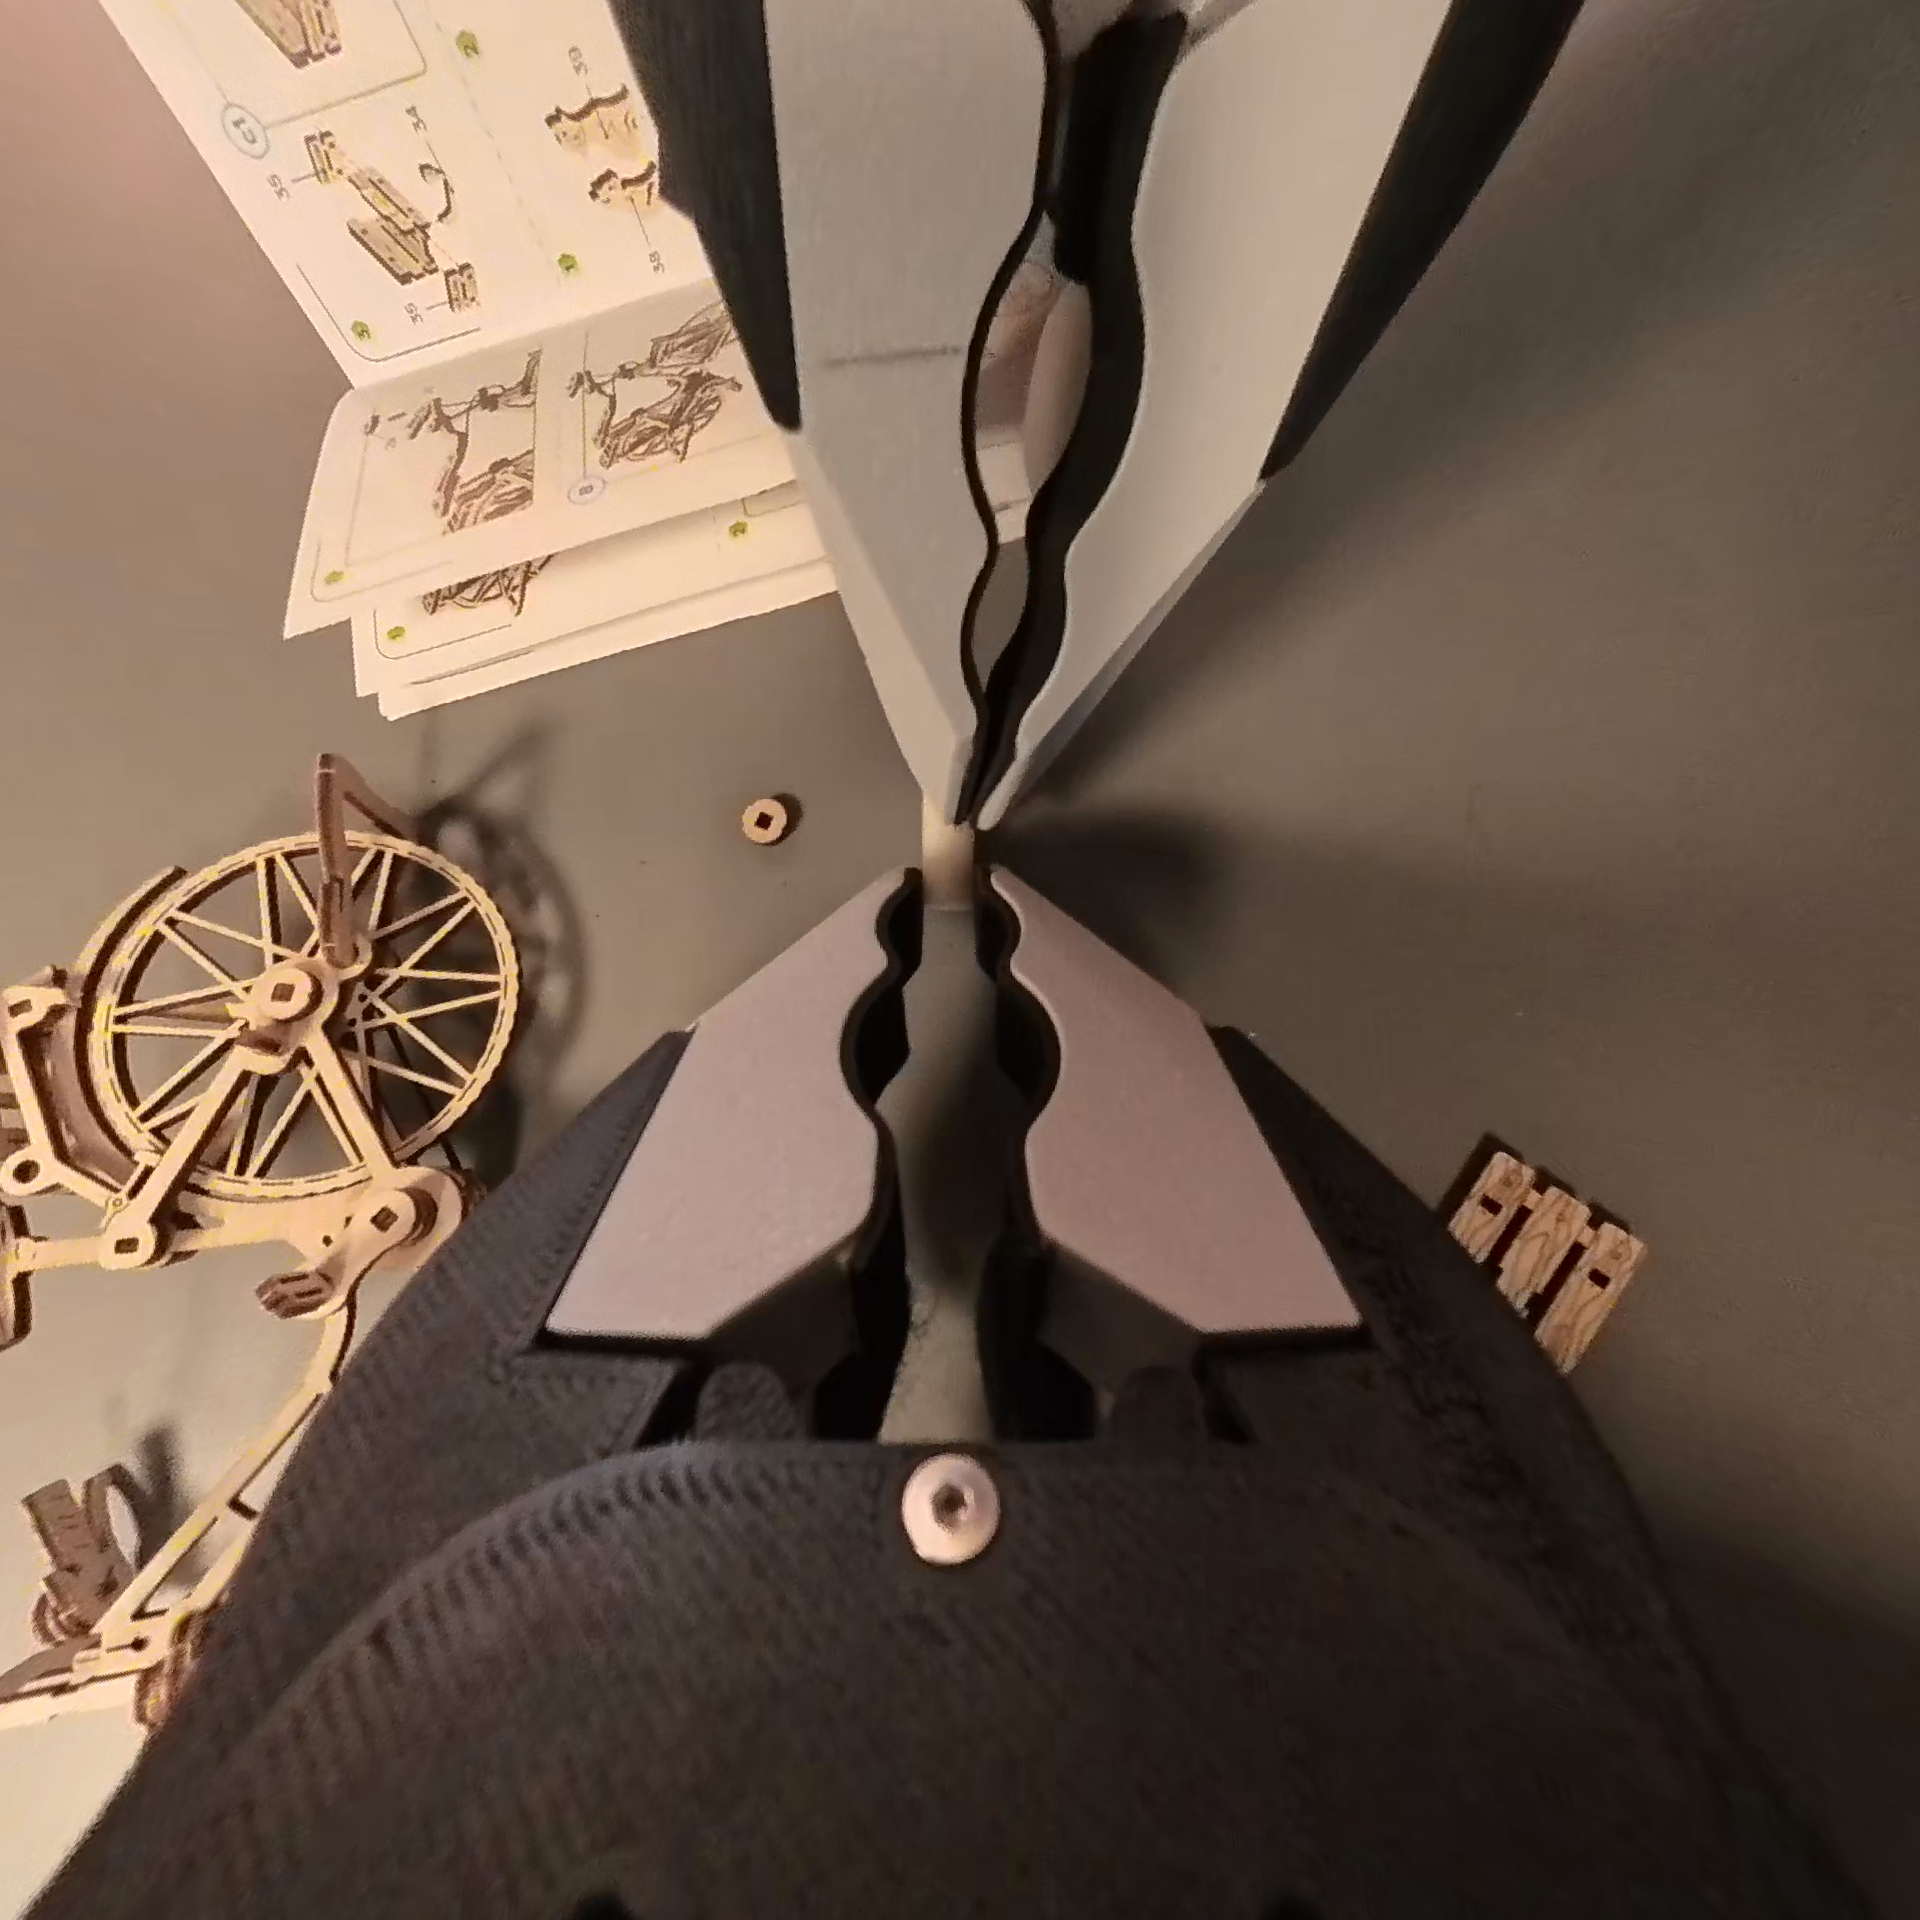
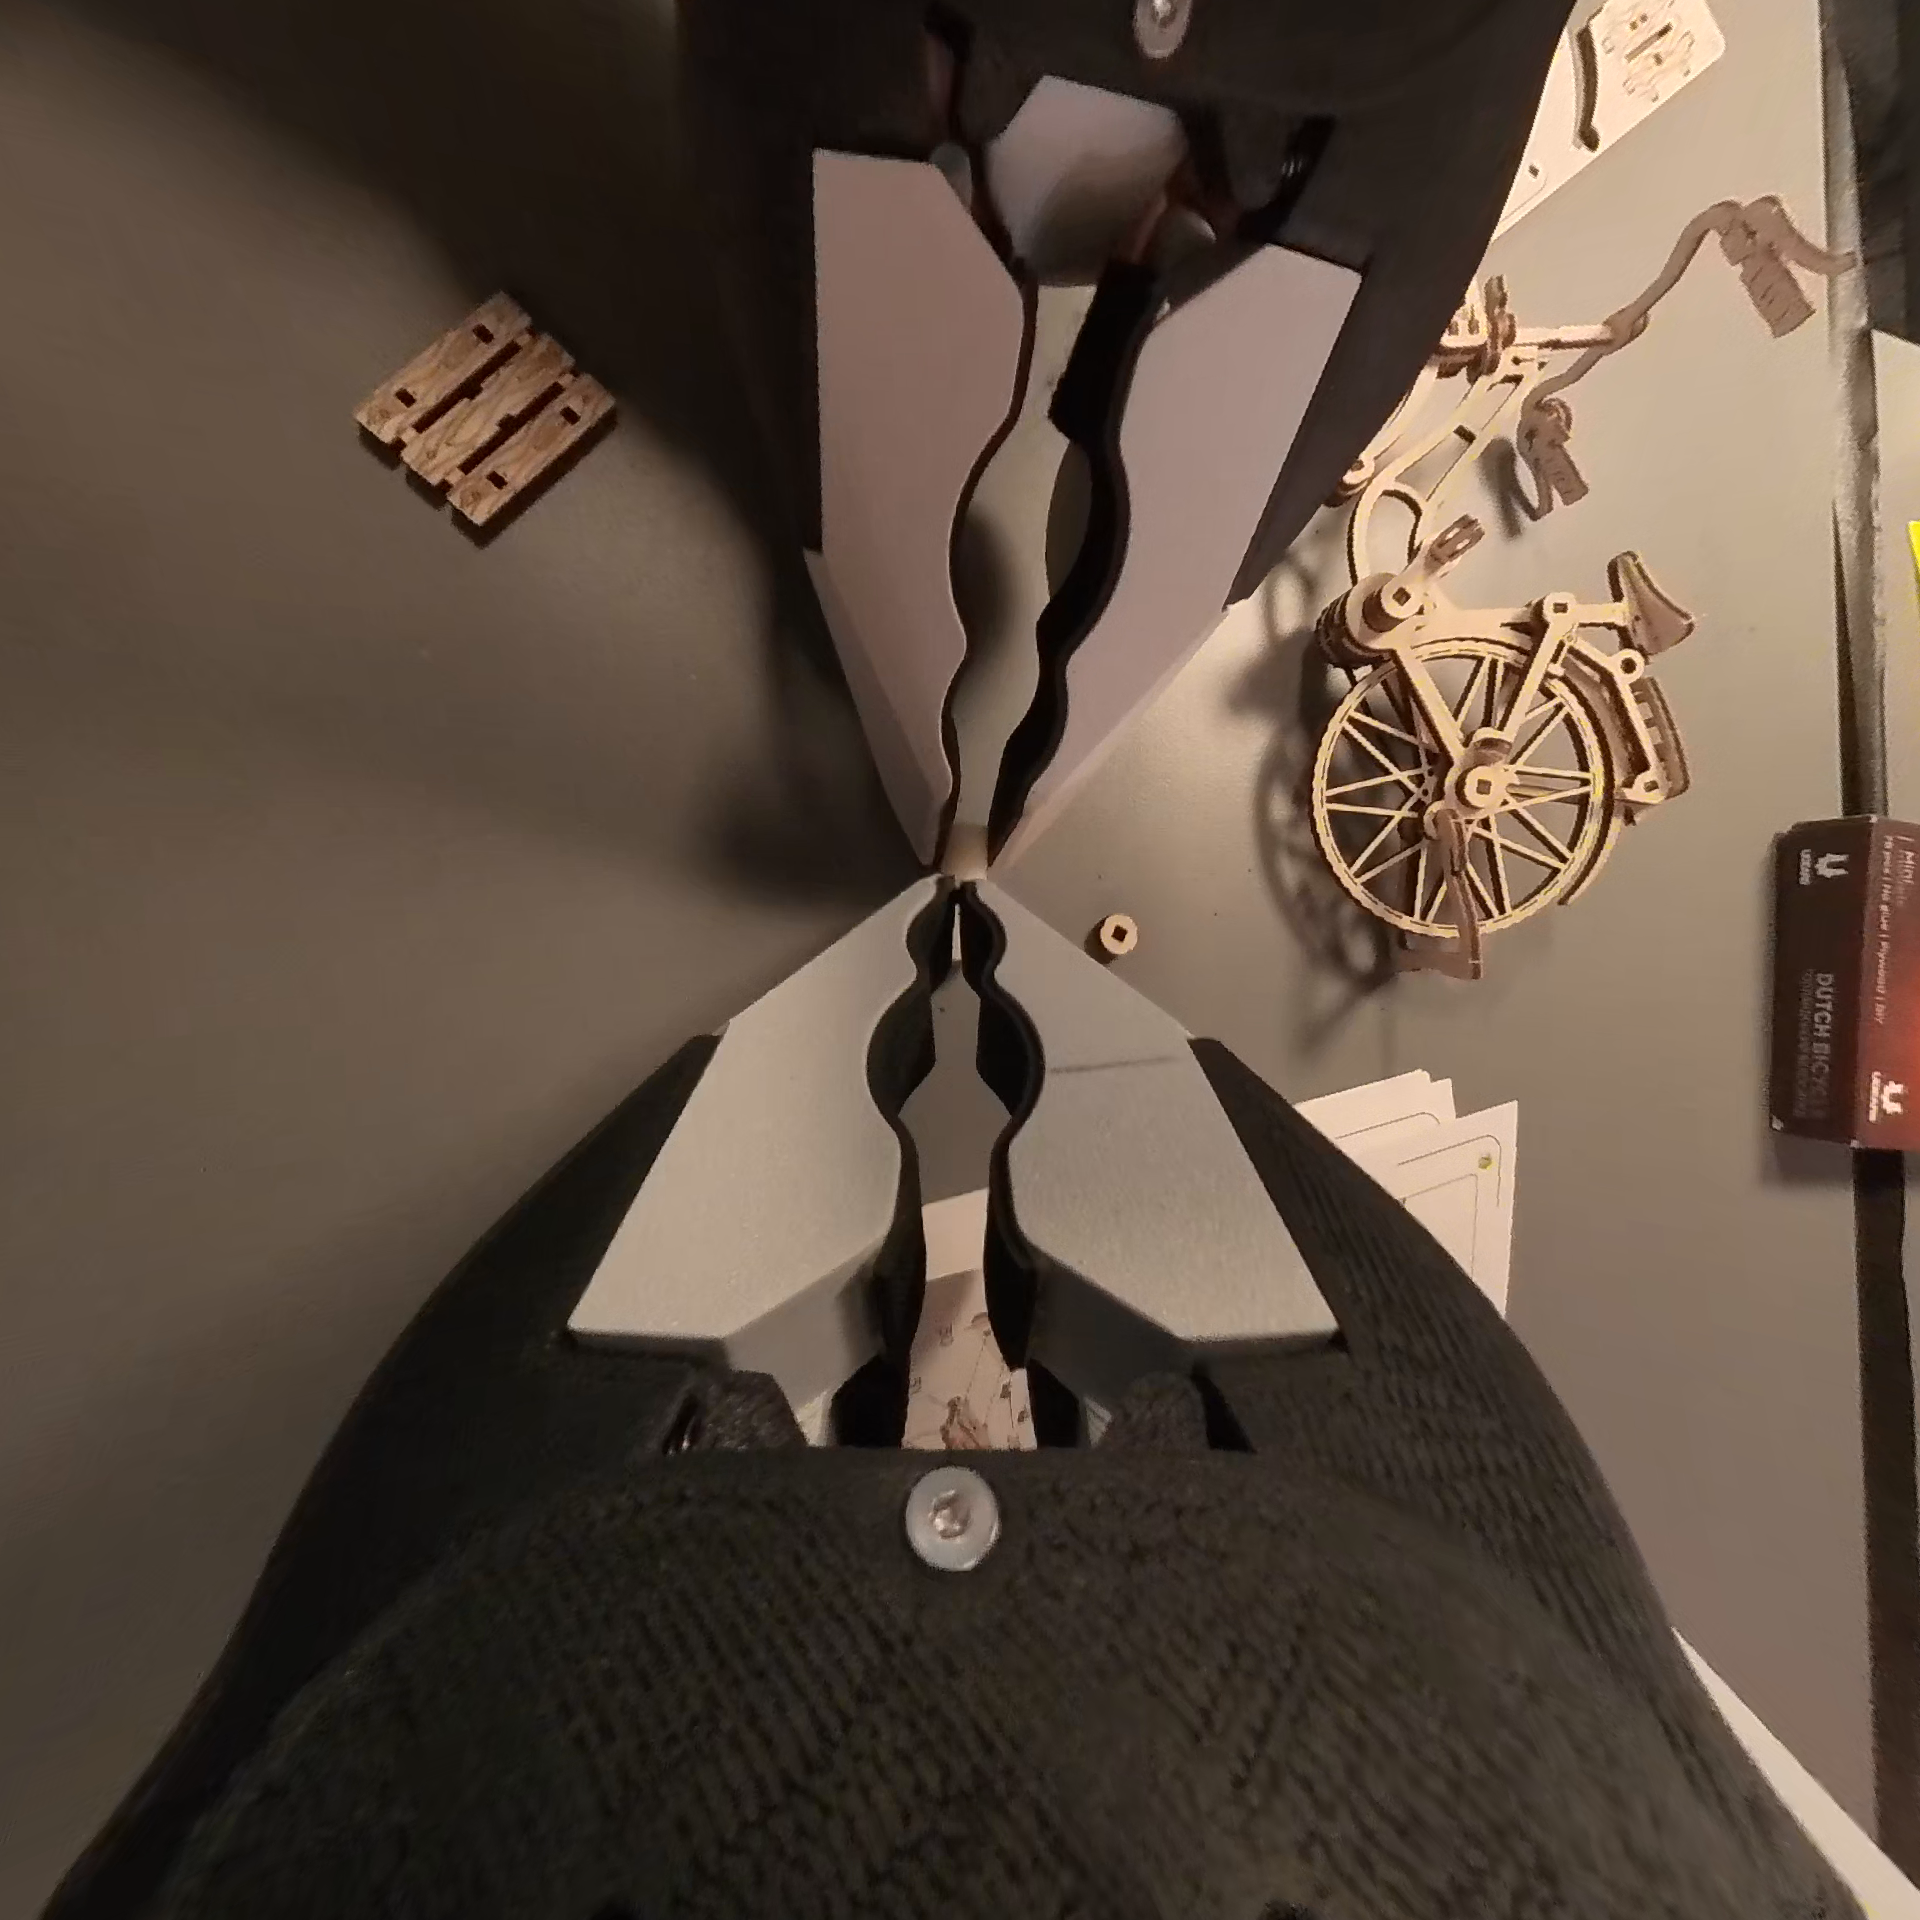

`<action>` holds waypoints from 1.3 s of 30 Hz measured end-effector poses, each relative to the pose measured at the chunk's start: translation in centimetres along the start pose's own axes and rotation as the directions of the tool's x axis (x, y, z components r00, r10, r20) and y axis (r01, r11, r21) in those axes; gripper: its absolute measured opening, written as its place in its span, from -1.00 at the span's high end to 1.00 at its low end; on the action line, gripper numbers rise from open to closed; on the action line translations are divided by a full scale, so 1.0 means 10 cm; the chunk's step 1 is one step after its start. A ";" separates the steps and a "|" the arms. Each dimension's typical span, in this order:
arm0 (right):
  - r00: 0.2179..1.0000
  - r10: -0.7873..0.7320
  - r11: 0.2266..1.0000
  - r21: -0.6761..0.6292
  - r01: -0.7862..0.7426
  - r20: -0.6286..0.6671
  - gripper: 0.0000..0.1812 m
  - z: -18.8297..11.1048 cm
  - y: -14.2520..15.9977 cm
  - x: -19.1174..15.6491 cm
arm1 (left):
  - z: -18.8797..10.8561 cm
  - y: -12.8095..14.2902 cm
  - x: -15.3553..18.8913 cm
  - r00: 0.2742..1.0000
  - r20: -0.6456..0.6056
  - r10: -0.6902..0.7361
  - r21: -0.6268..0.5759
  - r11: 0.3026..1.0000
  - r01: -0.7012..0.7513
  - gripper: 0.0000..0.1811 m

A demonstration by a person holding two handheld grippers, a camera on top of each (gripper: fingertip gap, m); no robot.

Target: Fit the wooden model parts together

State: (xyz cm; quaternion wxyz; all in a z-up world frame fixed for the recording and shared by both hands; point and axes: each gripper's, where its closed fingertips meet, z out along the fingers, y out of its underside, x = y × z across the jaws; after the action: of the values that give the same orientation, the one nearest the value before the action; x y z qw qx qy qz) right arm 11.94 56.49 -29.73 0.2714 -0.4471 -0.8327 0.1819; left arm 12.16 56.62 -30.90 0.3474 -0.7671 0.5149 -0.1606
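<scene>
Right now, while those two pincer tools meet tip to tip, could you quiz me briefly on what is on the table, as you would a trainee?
1. True or false: both the left gripper and the right gripper pinch the small pale peg.
2. Which lies nearest the gripper tips? A) slatted wooden block B) small wooden ring C) dark box
3. Fill in: the wooden bicycle model shows one spoked ____.

Key: 1 true; 2 B; 3 wheel.
</scene>
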 end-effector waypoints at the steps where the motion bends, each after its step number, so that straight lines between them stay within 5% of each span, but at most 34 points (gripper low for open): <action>1: 1.000 -0.001 1.000 -0.003 0.001 -0.002 1.00 0.00 0.01 0.00 | 0.00 0.00 0.00 1.000 0.000 0.001 -0.001 1.000 -0.001 0.90; 19: 0.998 -0.020 1.000 -0.023 0.019 -0.054 1.00 -0.07 0.07 0.05 | 0.00 0.00 0.00 0.999 -0.009 -0.037 0.001 0.999 0.037 0.91; 24: 0.990 0.111 0.903 0.408 -0.135 0.084 1.00 -0.40 -0.45 -0.07 | -0.19 -0.09 -0.09 0.994 0.038 -0.099 0.033 0.995 0.098 0.81; 28: 0.964 0.105 0.800 0.555 -0.227 0.243 1.00 -0.58 -0.67 -0.22 | -0.56 -0.11 -0.16 0.972 0.154 -0.176 0.054 0.984 0.169 0.76; 34: 0.940 -0.095 0.898 0.435 -0.061 0.329 1.00 -0.23 -0.80 -0.64 | -1.03 0.35 0.25 0.879 0.313 -0.359 -0.011 0.924 0.382 0.71; 39: 0.911 -0.217 0.937 0.337 0.093 0.350 1.00 0.05 -0.86 -0.76 | -0.96 0.48 0.76 0.813 0.294 -0.503 0.092 0.861 0.500 0.46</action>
State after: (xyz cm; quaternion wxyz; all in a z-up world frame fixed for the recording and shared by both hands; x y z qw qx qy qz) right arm 9.50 45.48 -27.63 0.1850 -0.2859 -0.8633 0.3726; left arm 6.24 45.07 -28.31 0.3725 -0.8892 0.2331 -0.1275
